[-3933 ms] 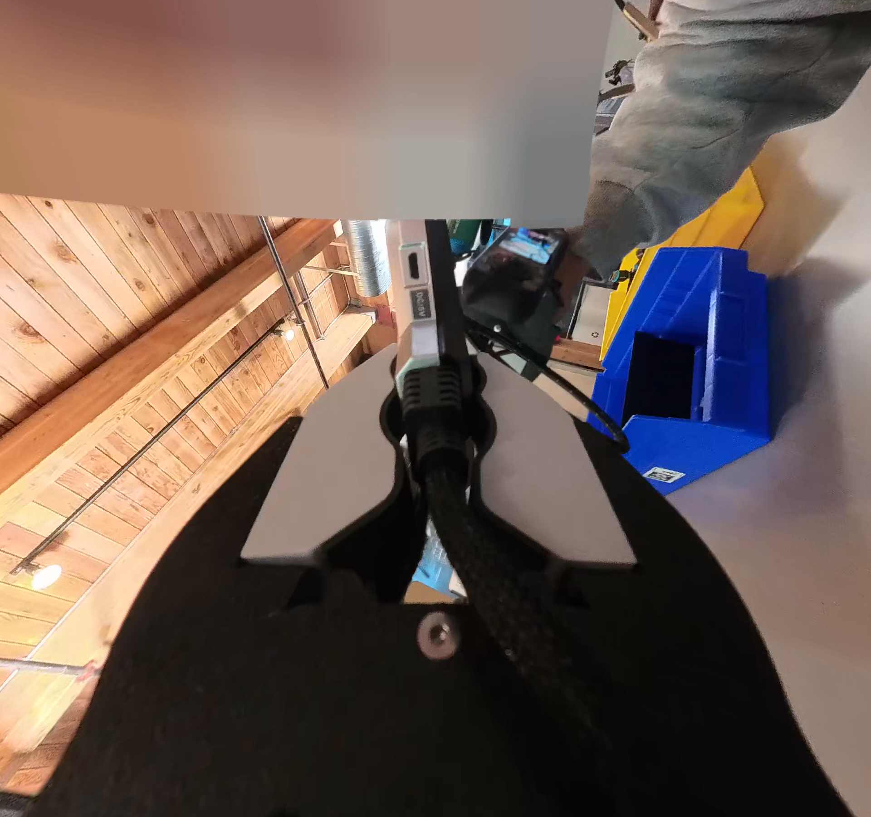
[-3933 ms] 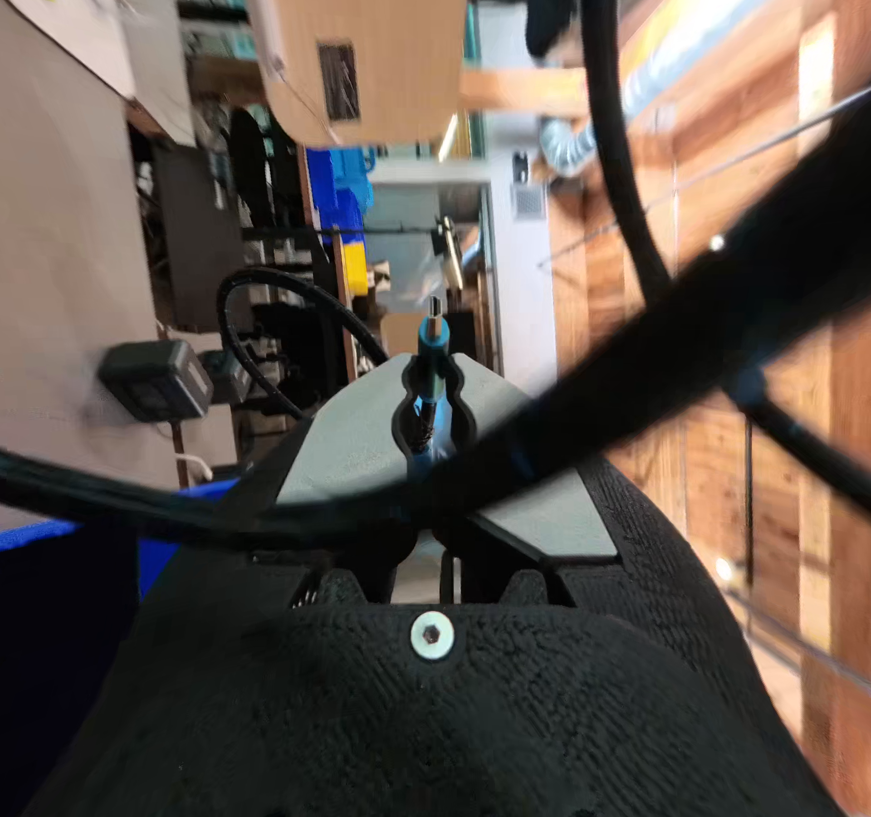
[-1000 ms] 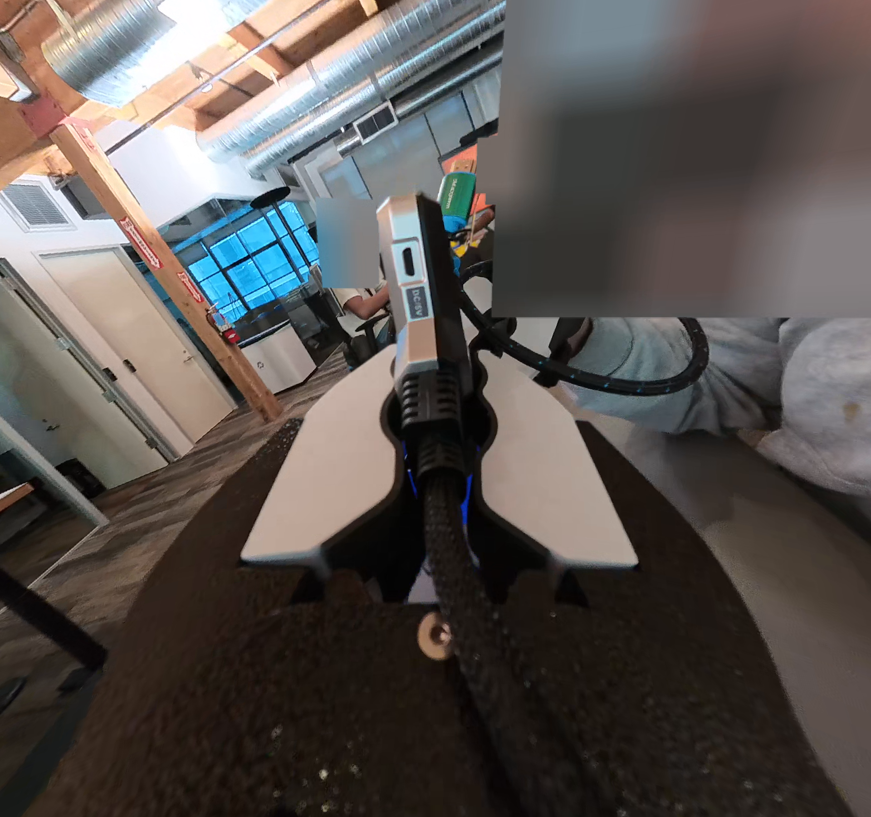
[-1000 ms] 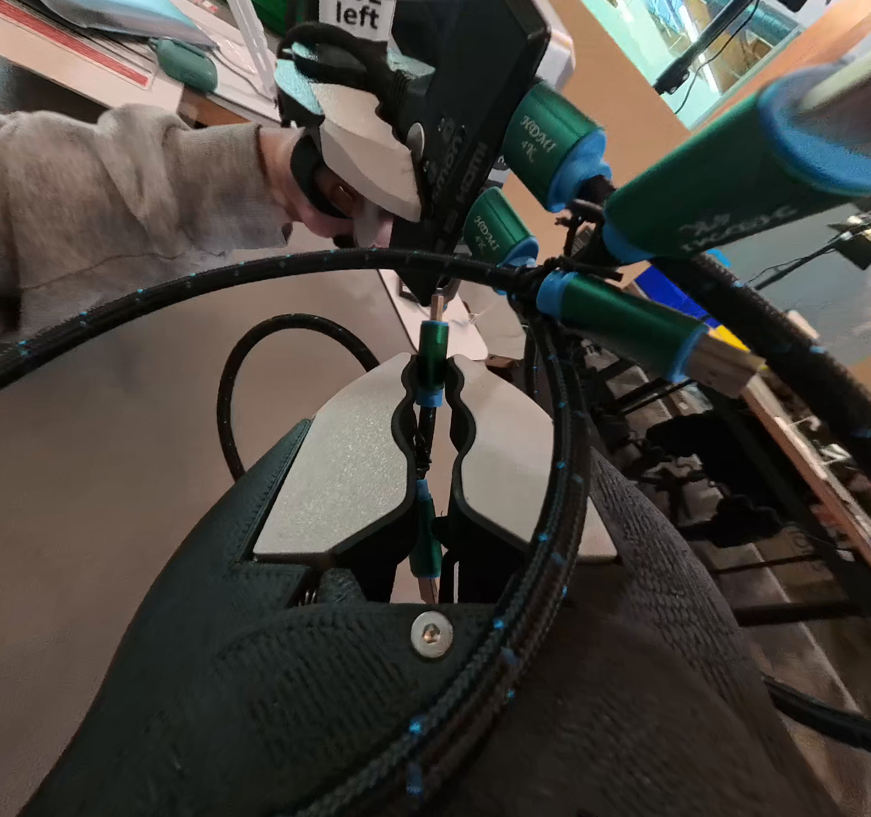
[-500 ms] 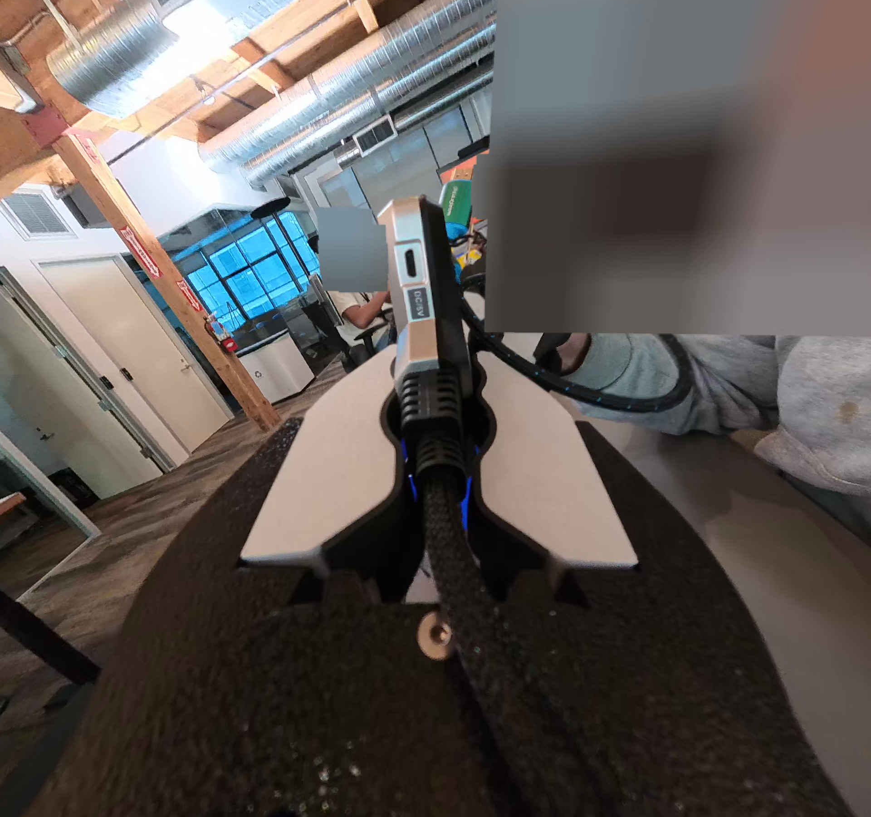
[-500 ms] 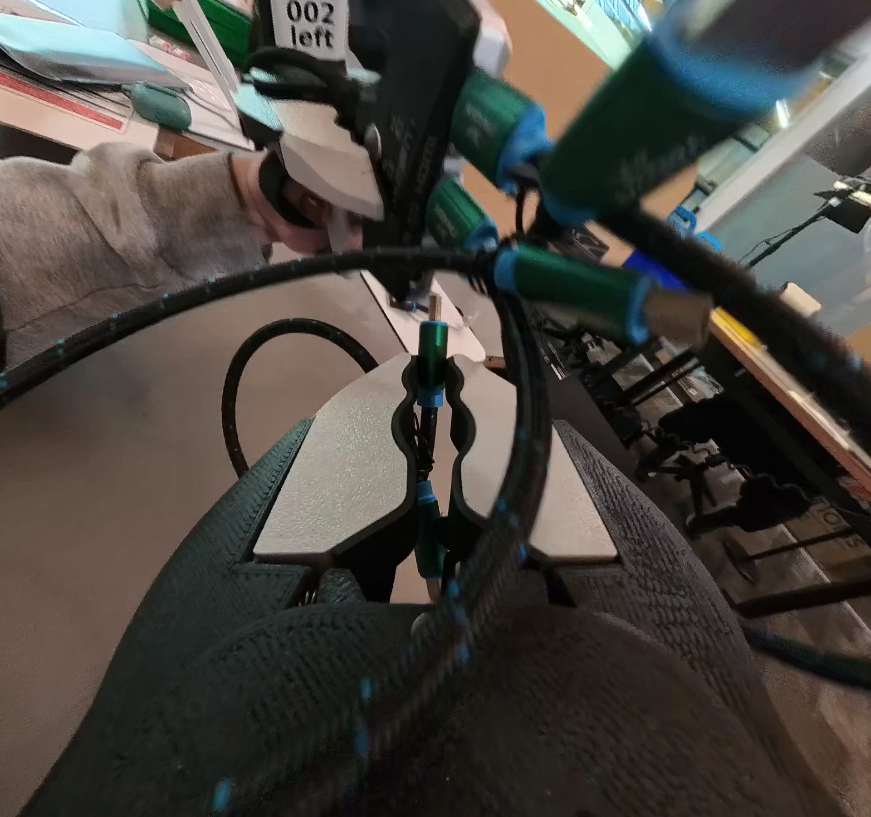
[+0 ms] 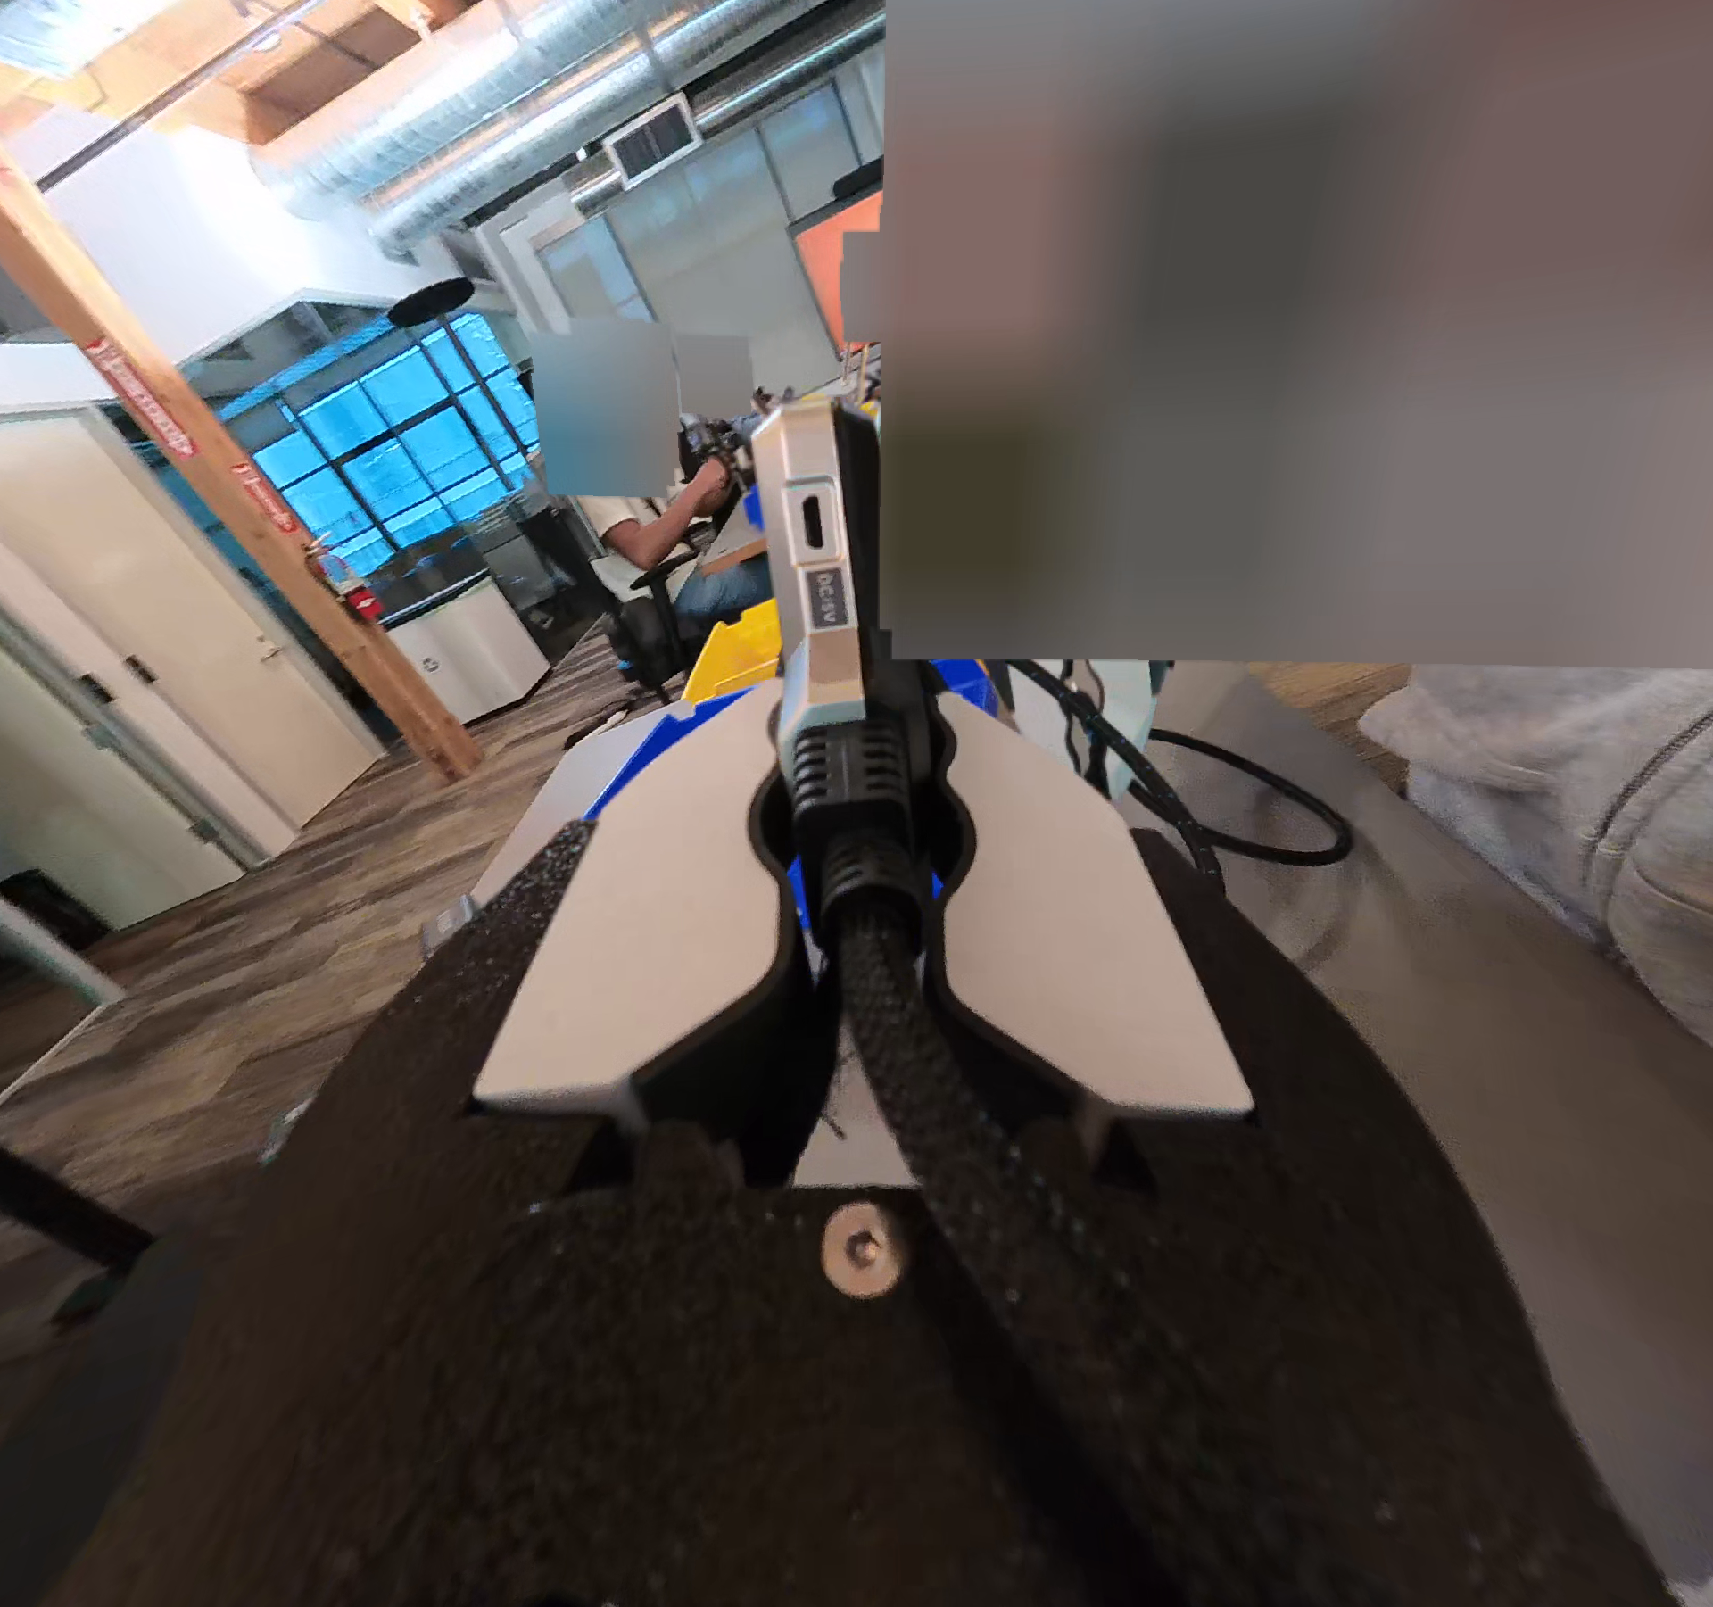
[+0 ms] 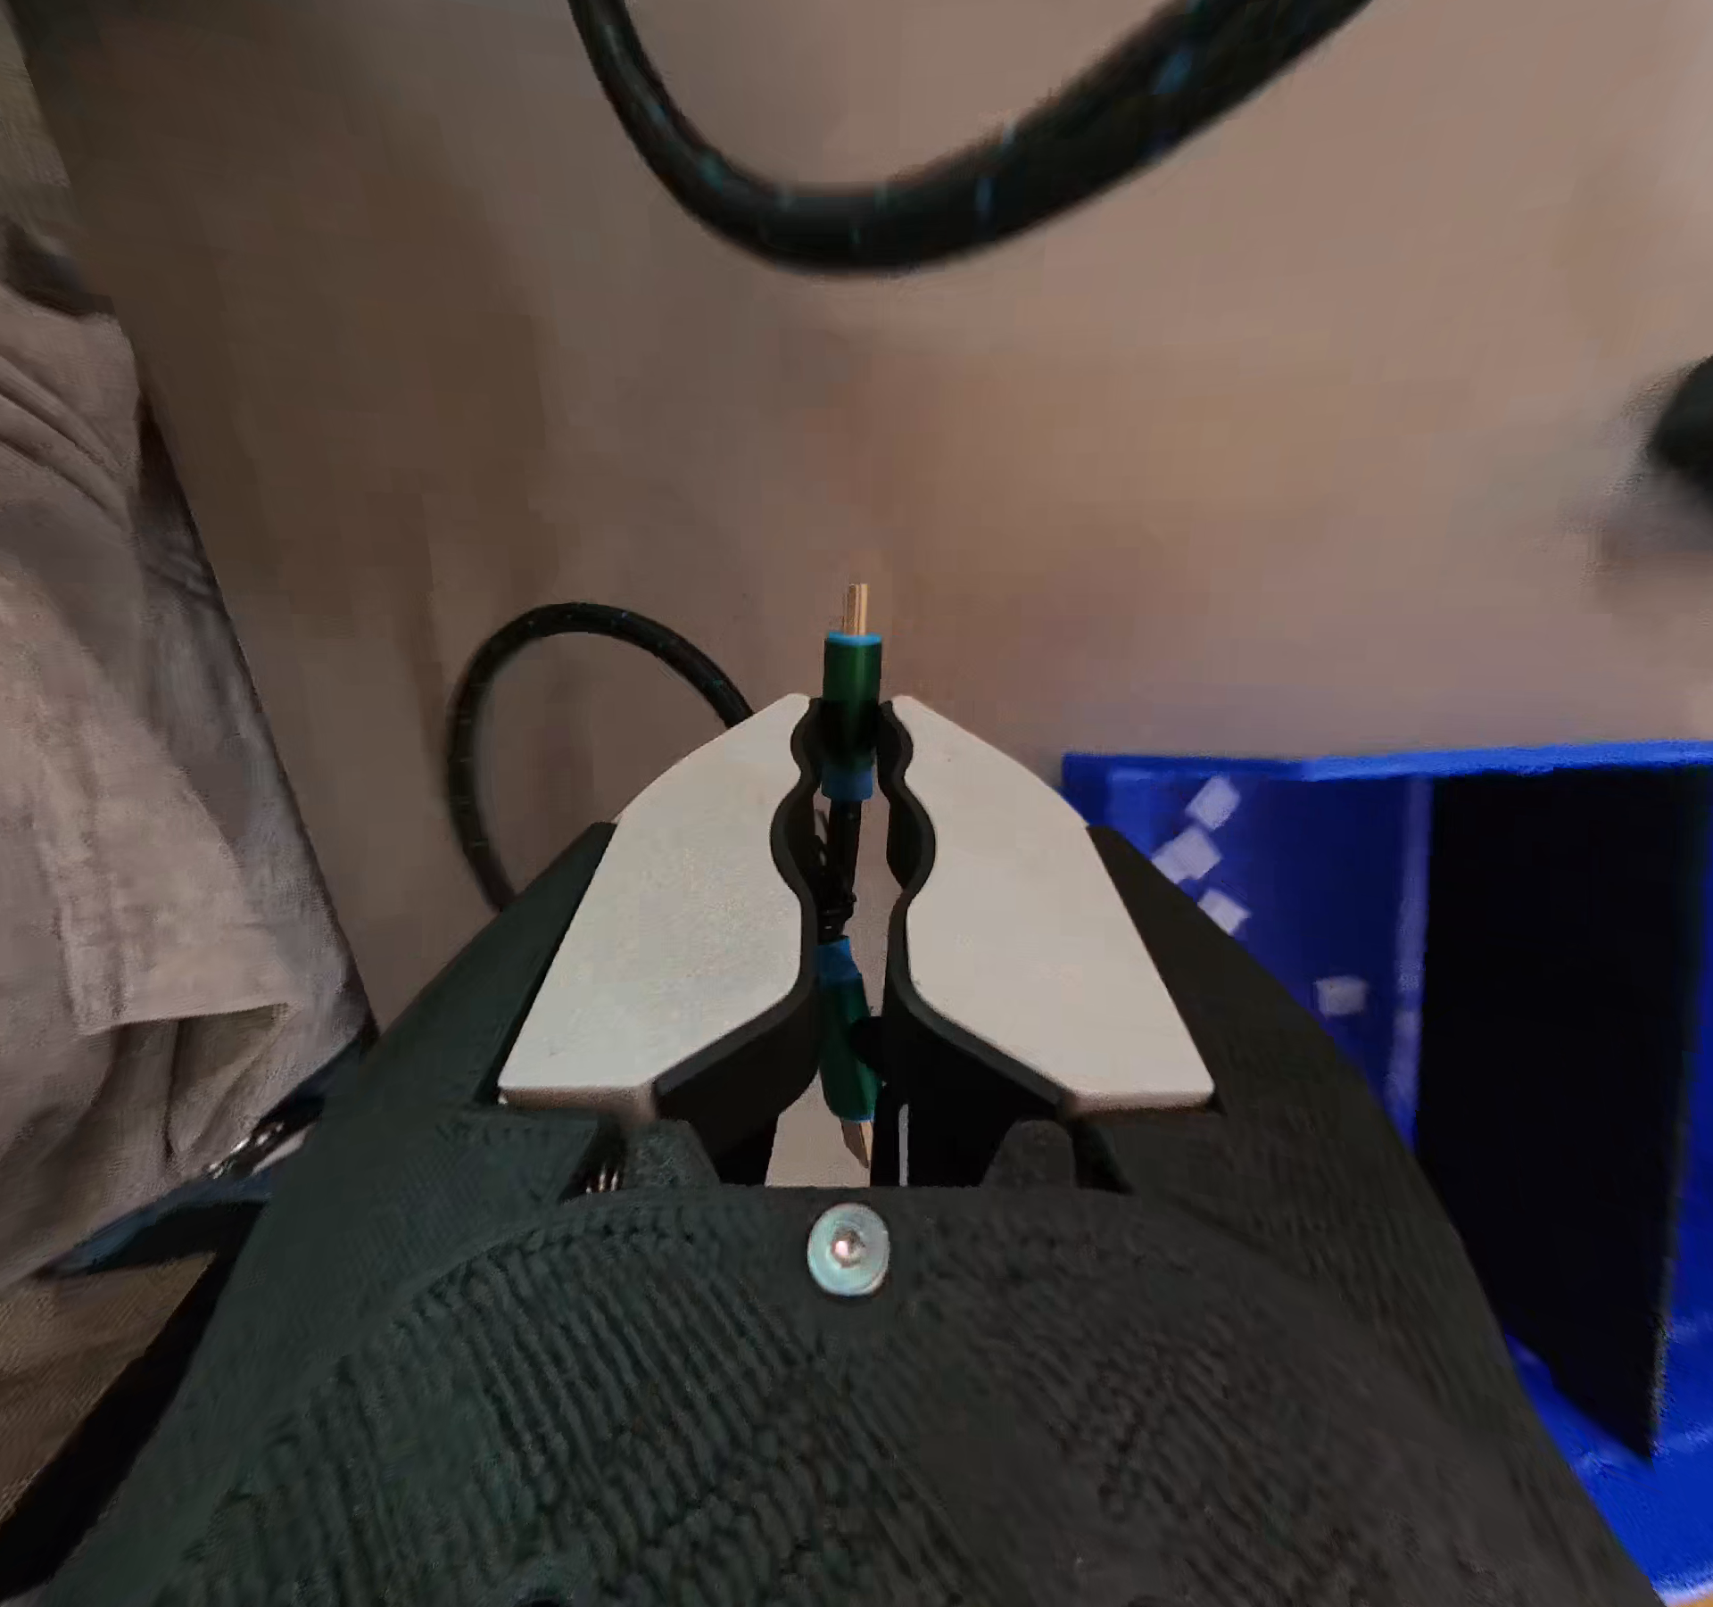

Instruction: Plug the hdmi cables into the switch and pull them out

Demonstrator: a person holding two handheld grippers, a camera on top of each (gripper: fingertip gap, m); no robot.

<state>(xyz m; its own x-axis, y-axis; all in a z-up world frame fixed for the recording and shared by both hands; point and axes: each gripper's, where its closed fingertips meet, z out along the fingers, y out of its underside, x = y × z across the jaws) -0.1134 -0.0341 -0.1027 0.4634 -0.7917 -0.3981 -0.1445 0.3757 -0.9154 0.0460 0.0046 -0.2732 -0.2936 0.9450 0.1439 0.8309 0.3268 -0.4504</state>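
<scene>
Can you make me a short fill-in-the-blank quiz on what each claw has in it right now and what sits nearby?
1. The left claw is clamped on a silver adapter box whose thick braided cable is ____ in colour.
2. The right claw grips a slim plug with a ____ body.
3. Right of the right claw stands a ____ bin.

Missing words: black; green; blue

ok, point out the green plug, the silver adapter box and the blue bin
green plug (image 8: 853,668): right wrist view, on its green barrel above the fingertips.
silver adapter box (image 7: 808,543): left wrist view, on its silver side by the port.
blue bin (image 8: 1298,914): right wrist view, on its outer wall.
</scene>
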